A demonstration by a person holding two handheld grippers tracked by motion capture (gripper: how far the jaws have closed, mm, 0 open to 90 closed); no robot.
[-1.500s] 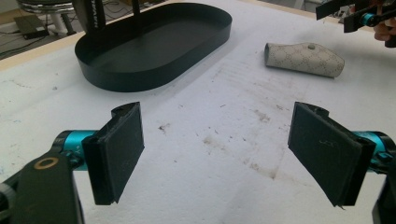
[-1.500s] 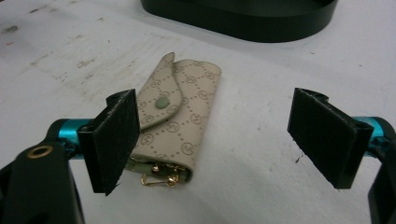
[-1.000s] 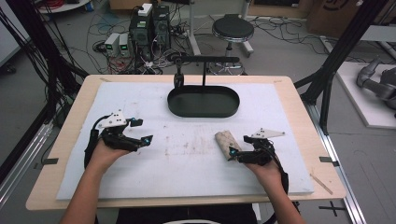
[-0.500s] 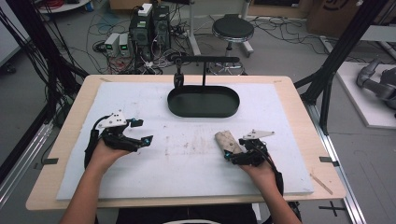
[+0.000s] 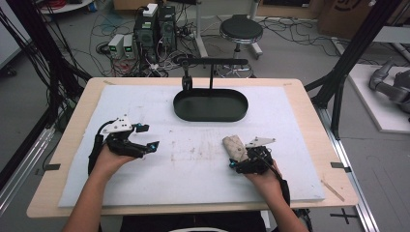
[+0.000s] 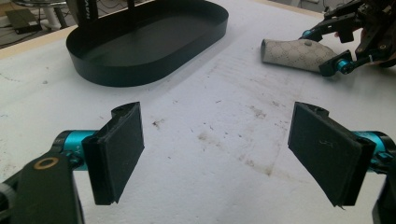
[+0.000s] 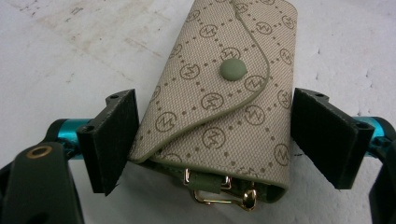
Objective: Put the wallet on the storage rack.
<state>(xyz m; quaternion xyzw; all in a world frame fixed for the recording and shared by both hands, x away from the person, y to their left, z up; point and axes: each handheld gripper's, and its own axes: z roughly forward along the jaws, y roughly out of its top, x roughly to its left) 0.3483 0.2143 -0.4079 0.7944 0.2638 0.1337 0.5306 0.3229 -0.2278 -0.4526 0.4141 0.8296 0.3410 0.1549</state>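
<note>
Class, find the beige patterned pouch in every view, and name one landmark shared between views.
High view: pouch right of centre, at the right gripper.
Left gripper view: pouch upper right.
Right gripper view: pouch centre, between its fingers.
Shared landmark: black oval tray.

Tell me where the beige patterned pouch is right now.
In the high view the beige pouch lies on the white mat's right side, between the open jaws of the right tongs, nearer the person than the black oval tray.
</note>
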